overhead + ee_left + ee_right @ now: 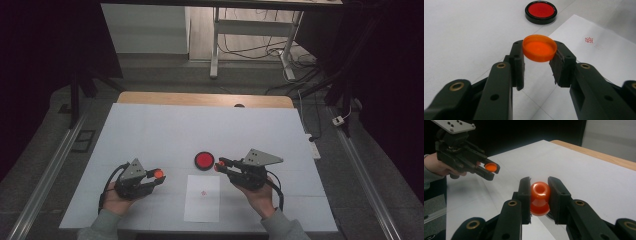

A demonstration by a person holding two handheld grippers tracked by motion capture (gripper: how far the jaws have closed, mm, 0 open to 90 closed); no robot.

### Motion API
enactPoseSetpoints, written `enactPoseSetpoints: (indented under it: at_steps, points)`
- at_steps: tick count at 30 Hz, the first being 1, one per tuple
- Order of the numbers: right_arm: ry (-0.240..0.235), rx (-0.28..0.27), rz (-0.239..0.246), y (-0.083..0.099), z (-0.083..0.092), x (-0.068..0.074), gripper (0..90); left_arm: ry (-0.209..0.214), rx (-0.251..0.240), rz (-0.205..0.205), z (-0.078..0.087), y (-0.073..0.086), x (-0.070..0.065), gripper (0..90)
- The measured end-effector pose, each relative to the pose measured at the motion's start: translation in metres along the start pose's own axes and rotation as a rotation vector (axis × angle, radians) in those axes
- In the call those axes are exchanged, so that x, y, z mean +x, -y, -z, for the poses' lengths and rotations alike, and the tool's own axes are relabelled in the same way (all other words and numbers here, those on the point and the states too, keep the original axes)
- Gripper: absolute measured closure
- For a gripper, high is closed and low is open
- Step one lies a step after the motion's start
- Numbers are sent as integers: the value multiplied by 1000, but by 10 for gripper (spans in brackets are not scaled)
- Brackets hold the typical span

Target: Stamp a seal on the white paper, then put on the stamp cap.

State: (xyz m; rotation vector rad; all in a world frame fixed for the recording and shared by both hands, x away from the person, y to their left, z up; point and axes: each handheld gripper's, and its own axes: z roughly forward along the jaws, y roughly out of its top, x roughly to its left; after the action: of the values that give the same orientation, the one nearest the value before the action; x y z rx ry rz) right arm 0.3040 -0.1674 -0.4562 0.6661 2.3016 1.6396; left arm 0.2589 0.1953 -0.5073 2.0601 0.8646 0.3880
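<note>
My left gripper [539, 50] is shut on a shallow orange cap [539, 47], held by its rim with the hollow side up. In the high view this gripper [157, 177] hovers over the white table at the left with the cap [159, 174]. My right gripper [539, 185] is shut on a glossy orange bottle-like piece [539, 197] with an open mouth. In the high view that gripper [219, 165] sits right of centre, its tips close to a red disc with a black rim [204, 160]. From the right gripper view, the left gripper [491, 171] and its cap [490, 166] appear farther off.
A white sheet of paper [202, 205] with a small red mark [203, 193] lies between the two hands near the front edge. The red disc [541, 11] lies just beyond the sheet [599, 57]. A wooden table edge [205, 99] runs along the back.
</note>
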Motion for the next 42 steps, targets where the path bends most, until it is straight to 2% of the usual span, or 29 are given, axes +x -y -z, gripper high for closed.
enactPoseSetpoints:
  at_steps: [10,25,33,42]
  points:
    - [-6,-1,2,-1,1,-1,723,0,-2,-2,0,-1,-1,645]
    - [-9,4,6,0,-2,1,722,16,0,-35,-8,-9,-8,645]
    - [-14,9,9,1,-4,3,722,23,6,-48,-16,-14,-11,645]
    - [-19,12,13,1,-5,4,722,49,6,-61,-27,-21,-16,644]
